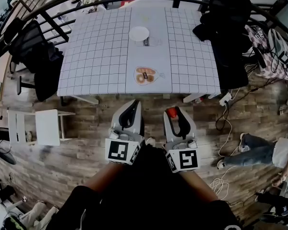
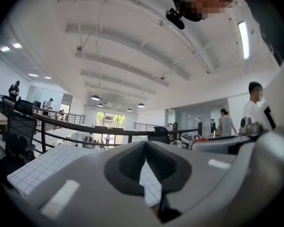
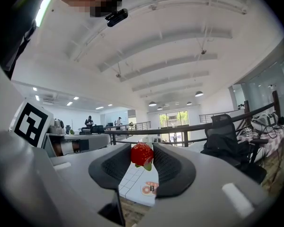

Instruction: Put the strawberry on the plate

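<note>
Right gripper (image 1: pixel 175 114) with strawberry (image 3: pixel 142 154) over plank floor (image 1: pixel 86 128), near gridded table (image 1: pixel 101 56).

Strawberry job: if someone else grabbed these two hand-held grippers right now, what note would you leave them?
Left gripper: shut, nothing in it, held short of the table.
Right gripper: shut on the strawberry at its jaw tips, also short of the table's near edge.
Plate: white, empty, on the table's far half near the middle.
Done: strawberry is in the grip.
Left to do: carry it across the table, lower it onto the plate, open the jaws.
</note>
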### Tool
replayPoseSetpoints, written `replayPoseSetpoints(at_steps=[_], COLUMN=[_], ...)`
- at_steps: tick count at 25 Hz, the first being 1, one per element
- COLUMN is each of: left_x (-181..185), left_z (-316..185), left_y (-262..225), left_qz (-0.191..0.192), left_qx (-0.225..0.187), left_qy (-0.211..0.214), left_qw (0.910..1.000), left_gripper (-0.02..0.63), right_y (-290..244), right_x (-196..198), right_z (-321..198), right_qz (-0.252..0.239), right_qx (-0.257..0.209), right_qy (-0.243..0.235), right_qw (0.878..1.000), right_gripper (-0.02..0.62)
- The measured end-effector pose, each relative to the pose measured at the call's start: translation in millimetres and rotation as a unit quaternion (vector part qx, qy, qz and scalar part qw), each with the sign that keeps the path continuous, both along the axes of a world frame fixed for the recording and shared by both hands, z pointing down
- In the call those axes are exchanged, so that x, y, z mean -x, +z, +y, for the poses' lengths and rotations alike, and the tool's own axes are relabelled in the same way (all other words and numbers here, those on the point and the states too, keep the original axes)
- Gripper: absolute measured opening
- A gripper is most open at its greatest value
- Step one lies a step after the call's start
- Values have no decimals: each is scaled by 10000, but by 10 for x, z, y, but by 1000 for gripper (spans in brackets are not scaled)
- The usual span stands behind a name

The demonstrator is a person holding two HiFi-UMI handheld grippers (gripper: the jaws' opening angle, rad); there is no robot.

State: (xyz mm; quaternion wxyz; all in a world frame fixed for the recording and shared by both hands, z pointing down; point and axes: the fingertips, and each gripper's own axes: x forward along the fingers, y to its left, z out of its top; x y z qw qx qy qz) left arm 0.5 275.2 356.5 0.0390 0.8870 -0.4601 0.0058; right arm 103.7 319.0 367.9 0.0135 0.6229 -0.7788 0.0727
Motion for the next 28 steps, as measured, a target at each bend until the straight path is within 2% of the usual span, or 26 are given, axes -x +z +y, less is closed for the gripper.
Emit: replayPoseSetpoints(at_steps=[5,13,16,28], left_x=[10,-74,-73,391], left_z=[-281,-888,-1133,-2395], left_y=[43,-29,39,206], left_qz=[290,229,255,184], left_qx=[234,-56,71,277], left_qy=[92,188,216,-24], left_qw=[9993,9995,9994,9994], left_gripper=[9,9,9,9], right_y=[12,60,92,136], right_x=[-21,12,52,222], right_z=[-274,-890,-1161,-2398], right_qz=[63,175,256,276], right_qx=[56,186,239,468], right_qy=[-20,-75,-117,9], right_qw=[10000,9996,9993,9985], right_gripper=[144,144,144,144])
